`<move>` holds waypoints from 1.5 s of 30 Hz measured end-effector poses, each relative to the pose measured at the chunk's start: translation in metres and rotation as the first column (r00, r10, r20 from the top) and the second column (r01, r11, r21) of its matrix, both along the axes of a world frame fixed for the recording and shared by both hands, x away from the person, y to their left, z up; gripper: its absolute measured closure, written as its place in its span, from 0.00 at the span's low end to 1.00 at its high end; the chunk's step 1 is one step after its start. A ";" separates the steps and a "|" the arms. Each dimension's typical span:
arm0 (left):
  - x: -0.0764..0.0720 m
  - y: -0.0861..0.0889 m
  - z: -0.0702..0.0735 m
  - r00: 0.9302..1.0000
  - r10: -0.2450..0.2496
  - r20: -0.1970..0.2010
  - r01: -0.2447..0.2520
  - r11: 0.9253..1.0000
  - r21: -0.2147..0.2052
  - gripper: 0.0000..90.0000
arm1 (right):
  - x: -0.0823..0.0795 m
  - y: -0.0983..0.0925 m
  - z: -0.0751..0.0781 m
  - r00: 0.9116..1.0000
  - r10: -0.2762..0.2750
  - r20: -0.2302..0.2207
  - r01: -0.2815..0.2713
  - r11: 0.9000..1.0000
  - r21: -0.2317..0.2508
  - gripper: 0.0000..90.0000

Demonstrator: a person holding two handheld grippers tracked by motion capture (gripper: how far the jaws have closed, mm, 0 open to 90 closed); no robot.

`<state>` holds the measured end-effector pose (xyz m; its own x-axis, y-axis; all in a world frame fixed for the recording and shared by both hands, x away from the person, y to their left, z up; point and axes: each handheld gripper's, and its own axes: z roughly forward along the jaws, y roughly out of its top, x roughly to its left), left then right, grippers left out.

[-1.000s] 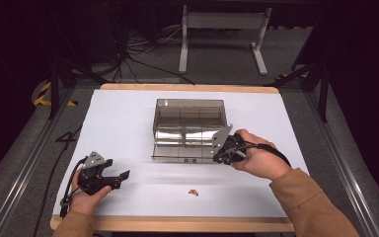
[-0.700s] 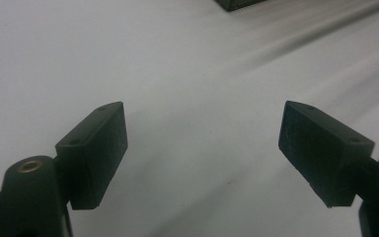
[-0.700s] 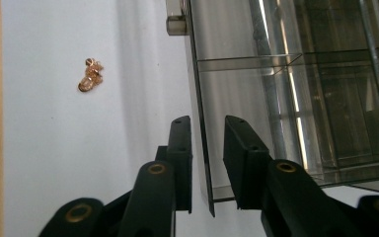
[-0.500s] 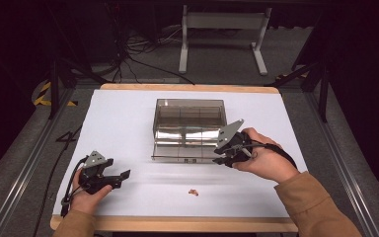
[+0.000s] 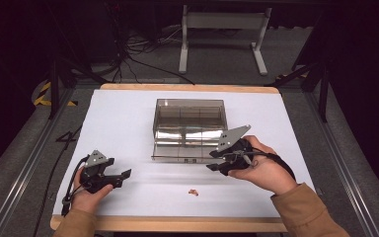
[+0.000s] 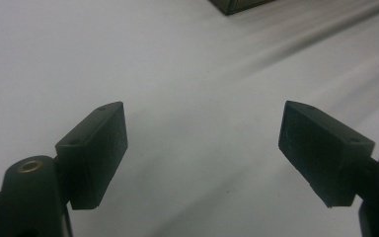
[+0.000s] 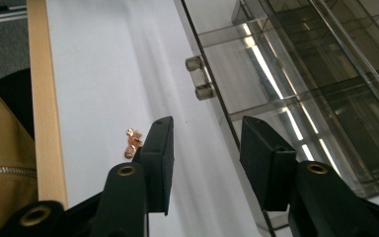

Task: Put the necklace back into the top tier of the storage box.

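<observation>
A smoky clear box (image 5: 190,128) with several compartments stands mid-table. My right gripper (image 5: 211,161) hovers just off its front right corner. In the right gripper view my right gripper (image 7: 206,123) is open with nothing between the pads; its jaws have just been opening. Beyond them lie the box's front wall (image 7: 237,94) and two small metal knobs (image 7: 200,79). A tiny copper-coloured piece (image 5: 193,191) lies near the front edge, and the piece (image 7: 132,141) lies left of the jaws. My left gripper (image 5: 123,177) rests at the front left; there my left gripper (image 6: 203,106) is wide open over bare white table.
The white tabletop (image 5: 128,118) has a wooden front edge (image 5: 177,224). A tan sleeve (image 5: 306,212) reaches in from the bottom right. Dark floor, cables and a metal stand (image 5: 222,29) lie beyond the far edge. A box corner (image 6: 237,5) shows at the top.
My right gripper has drawn back a little from the box's front and its jaws have opened. The left gripper has stayed where it was.
</observation>
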<state>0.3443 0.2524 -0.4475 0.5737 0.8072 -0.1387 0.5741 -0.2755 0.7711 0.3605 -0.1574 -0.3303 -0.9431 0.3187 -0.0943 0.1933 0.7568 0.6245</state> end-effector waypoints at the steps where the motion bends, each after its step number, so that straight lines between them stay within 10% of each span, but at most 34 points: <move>1: 0.000 0.000 0.000 1.000 0.002 -0.002 -0.002 1.000 -0.002 0.22 | -0.001 0.001 -0.001 1.000 0.001 0.000 -0.001 1.000 0.004 0.62; 18: -0.003 0.002 0.001 1.000 0.007 -0.003 -0.007 1.000 -0.003 0.22 | -0.019 0.018 -0.025 0.999 0.008 -0.046 -0.002 0.992 0.127 0.58; 45: -0.003 0.002 0.001 1.000 0.000 0.003 0.000 1.000 -0.001 0.22 | -0.023 0.032 -0.053 0.990 -0.093 -0.102 0.105 0.988 0.117 0.60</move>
